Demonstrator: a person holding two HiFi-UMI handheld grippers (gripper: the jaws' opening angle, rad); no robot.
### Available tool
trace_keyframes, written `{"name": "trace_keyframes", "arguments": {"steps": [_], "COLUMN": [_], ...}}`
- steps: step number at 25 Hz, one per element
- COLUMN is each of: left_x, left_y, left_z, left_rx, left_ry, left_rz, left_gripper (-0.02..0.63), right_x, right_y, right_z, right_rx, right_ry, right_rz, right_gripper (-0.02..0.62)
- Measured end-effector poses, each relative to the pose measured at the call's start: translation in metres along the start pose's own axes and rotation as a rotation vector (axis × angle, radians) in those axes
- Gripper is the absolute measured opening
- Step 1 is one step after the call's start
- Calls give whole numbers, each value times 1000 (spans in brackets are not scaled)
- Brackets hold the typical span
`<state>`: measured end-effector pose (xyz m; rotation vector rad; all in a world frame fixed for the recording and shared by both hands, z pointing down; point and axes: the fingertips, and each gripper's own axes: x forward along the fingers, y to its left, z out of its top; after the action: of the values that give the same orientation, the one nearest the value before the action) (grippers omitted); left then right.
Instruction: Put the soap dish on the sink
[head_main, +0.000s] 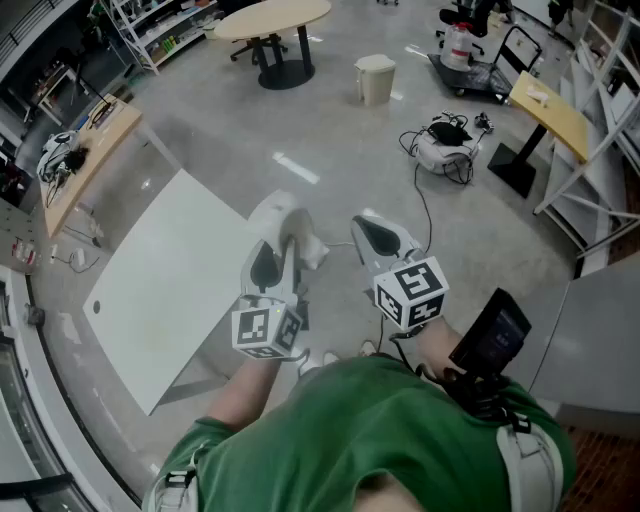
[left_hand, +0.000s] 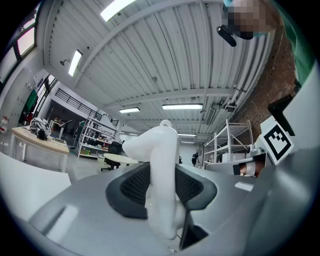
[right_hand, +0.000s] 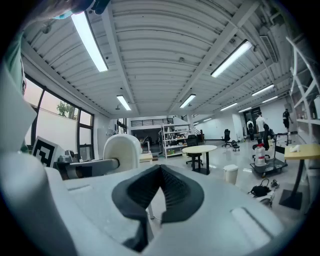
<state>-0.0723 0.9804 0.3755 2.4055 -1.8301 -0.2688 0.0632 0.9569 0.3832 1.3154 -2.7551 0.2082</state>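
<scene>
The soap dish (left_hand: 162, 165) is sitting on edge, upright, between the jaws of the left gripper (left_hand: 162, 189), clear of any surface. The dark pads are pressing on both of its flat sides, and its rounded white top is sticking out past the jaw tips. In the head view the soap dish (head_main: 292, 232) is hanging above the floor (head_main: 330, 150), just off the right edge of a white counter (head_main: 160, 290), with the left gripper (head_main: 272, 262) pointing away from the person.

The right gripper (head_main: 378, 238) is floating just beside it, apart from it. In its own view the right gripper (right_hand: 160, 175) is carrying nothing: its jaws are standing together, their ribbed tips meeting. The same view is showing the soap dish (right_hand: 122, 150) off to the left.

The person, in a green shirt (head_main: 370, 430), is looking steeply down. Farther off, a round table (head_main: 272, 18), a pale bin (head_main: 375, 78) and a tangle of cables (head_main: 445, 140) are standing on the floor.
</scene>
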Motion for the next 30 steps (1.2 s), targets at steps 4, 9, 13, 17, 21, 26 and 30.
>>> {"name": "trace_keyframes", "arguments": {"steps": [4, 9, 13, 17, 21, 26, 30], "left_x": [-3, 0, 0, 1, 2, 1, 0], "left_y": [6, 7, 7, 9, 11, 26, 33], "left_z": [2, 1, -1, -8, -14, -18, -20], "left_rx": [-2, -6, -13, -14, -19, -35, -51], "left_ry": [-4, -2, -2, -3, -1, 4, 16], "left_rz": [11, 13, 13, -1, -11, -32, -58], "left_gripper": [144, 144, 144, 144, 144, 144, 144], "right_x": [4, 5, 5, 6, 6, 11, 13], "right_y": [5, 4, 5, 3, -3, -2, 1], "right_z": [3, 2, 4, 4, 2, -4, -10], "right_rx": [-5, -12, -19, -4, 4, 9, 1], "right_ry": [1, -2, -15, -31, -34, -31, -15], "right_rz": [9, 4, -1, -5, -28, -77, -113], "right_gripper": [2, 2, 2, 2, 2, 2, 2]}}
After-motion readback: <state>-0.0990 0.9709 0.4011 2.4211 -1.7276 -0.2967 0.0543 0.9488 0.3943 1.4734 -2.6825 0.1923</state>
